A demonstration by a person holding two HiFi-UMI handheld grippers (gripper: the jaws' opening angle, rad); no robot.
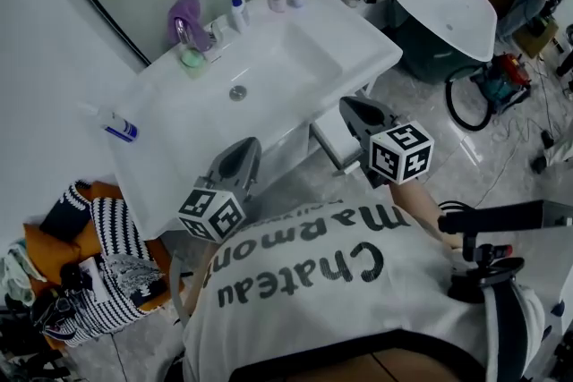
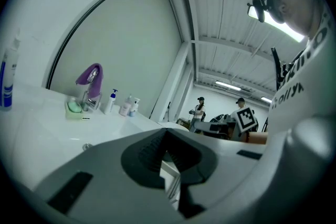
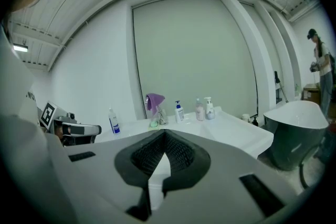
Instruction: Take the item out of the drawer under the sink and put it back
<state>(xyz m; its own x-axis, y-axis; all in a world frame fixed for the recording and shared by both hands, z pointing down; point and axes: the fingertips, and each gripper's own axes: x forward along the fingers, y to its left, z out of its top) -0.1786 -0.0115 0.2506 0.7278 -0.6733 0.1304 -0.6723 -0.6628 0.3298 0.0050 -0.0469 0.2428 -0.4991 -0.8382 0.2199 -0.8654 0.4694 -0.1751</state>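
Reading the shirt [image 1: 309,268] at 6 o'clock, I get "Chateau Marmon". Left tool [image 1: 245,148] and right tool [image 1: 354,108] are both pinched together on nothing, just below the sink [image 1: 380,49]. The drawer [image 1: 333,141] sits between them with its item out of sight, and there are pump bottles [image 1: 236,10] at 12.

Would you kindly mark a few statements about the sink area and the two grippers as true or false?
1. A purple cloth hangs at the back of the white ceramic sink. True.
2. The right gripper holds a white pump bottle. False: its jaws are shut with nothing between them.
3. A pale green bar lies just in front of the purple cloth. True.
4. The white oval tub stands to the left of the sink. False: in the head view it stands to the sink's right.
5. The left gripper has its jaws wide apart. False: they are shut and empty.
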